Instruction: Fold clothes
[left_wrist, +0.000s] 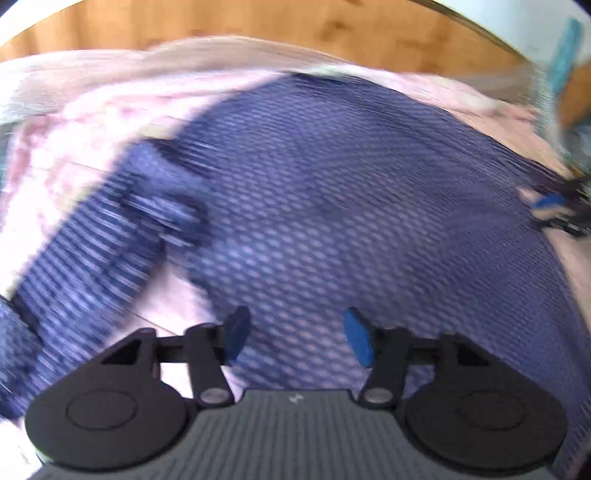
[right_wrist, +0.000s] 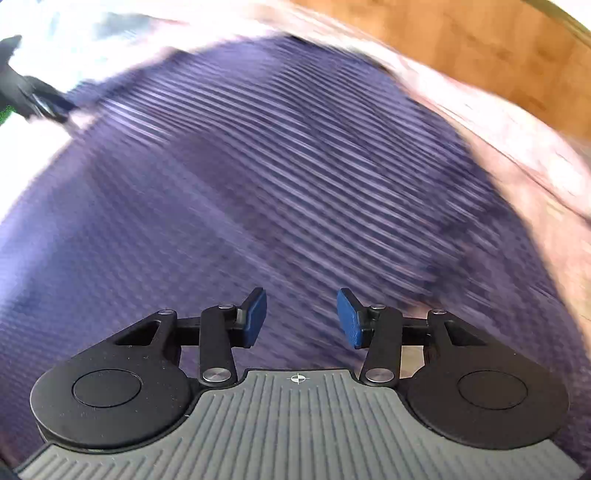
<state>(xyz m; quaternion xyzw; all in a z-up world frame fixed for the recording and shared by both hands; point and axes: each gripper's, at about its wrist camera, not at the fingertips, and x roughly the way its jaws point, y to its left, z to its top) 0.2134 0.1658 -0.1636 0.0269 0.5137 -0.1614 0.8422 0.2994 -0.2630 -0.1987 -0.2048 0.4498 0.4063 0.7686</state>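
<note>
A dark blue patterned garment (left_wrist: 332, 192) lies spread on a pink sheet (left_wrist: 85, 122), with a sleeve (left_wrist: 92, 266) reaching out to the lower left. My left gripper (left_wrist: 293, 338) is open and empty just above the garment's near part. The right gripper shows at the right edge of this view (left_wrist: 554, 210). In the right wrist view the same garment (right_wrist: 258, 177) fills the frame, blurred by motion. My right gripper (right_wrist: 301, 317) is open and empty above the cloth. The left gripper shows small at the upper left (right_wrist: 33, 99).
The pink sheet (right_wrist: 517, 147) covers the surface under the garment. A wooden board (left_wrist: 258, 26) stands behind it, also seen in the right wrist view (right_wrist: 480, 48). A teal object (left_wrist: 567, 55) stands at the far right.
</note>
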